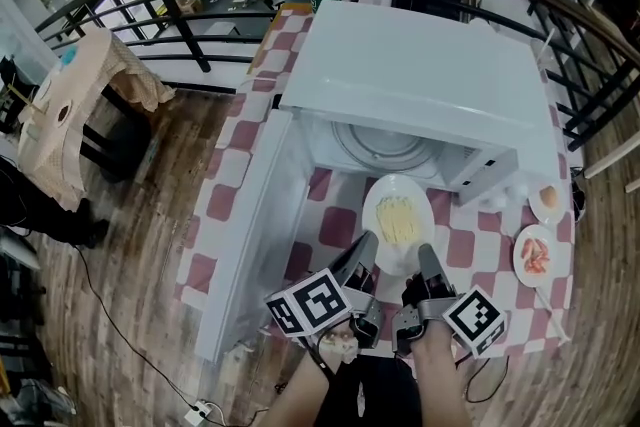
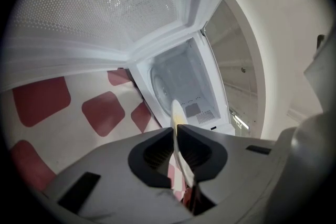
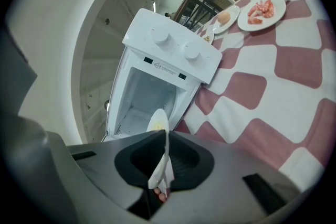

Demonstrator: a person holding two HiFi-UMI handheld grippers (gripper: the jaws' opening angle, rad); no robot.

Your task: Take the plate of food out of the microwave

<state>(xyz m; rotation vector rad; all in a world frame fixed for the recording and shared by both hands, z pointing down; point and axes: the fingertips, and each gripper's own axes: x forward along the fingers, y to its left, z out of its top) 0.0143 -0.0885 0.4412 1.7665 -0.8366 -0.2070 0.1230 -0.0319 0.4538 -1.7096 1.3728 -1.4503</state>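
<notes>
Checkered tablecloth (image 1: 250, 130) carries the open microwave (image 1: 420, 85).

Head view: the plate of food (image 1: 398, 215) sits outside the cavity, just ahead of the fingertips. The left gripper (image 1: 367, 243) and right gripper (image 1: 428, 257) hold its near rim.

Left gripper view: jaws are clamped on the rim, seen edge-on between them.

Right gripper view: identical pinch.

Handling, as judged: stiff, glazed, slippery, breakable. Grip the rim on both sides and keep the plate level.

1. The left tool (image 1: 366, 247) has grey jaws on a dark body and carries a white marker cube (image 1: 318, 303) printed with black squares.
2. The right tool (image 1: 428, 257) is built the same, and its own cube (image 1: 474, 319) shows one black-and-white marker.
3. Seen close up, each shell is smooth light grey with black ribbed pads (image 2: 155, 155).
4. The person wears a black garment (image 1: 372, 395).
</notes>
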